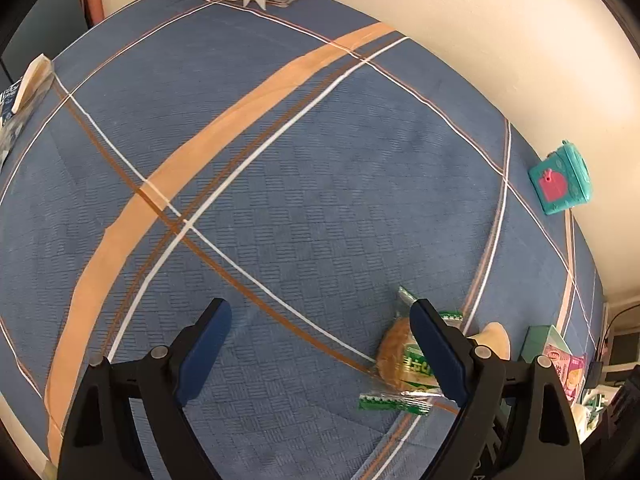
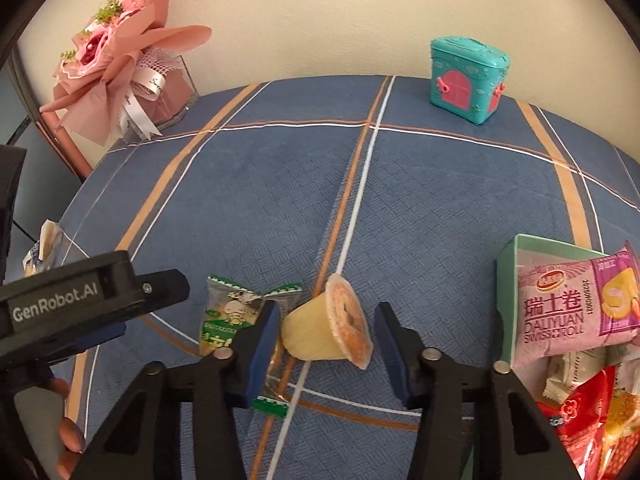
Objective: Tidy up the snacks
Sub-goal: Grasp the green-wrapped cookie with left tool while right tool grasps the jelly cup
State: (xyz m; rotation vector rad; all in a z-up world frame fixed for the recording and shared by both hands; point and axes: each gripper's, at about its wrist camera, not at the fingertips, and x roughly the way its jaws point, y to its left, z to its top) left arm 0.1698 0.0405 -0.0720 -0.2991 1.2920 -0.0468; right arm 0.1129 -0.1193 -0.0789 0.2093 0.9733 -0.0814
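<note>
Left wrist view: blue plaid tablecloth, cream wall behind. Left gripper jaws wide apart, nothing between. One green-wrapped biscuit beside its right finger.

Right wrist view: same cloth. Right gripper jaws apart around one tipped jelly cup, left pad just beside it, right pad clear. One green box holding several snack packs, pink Swiss roll pack on top. One teal toy house, one bouquet.
</note>
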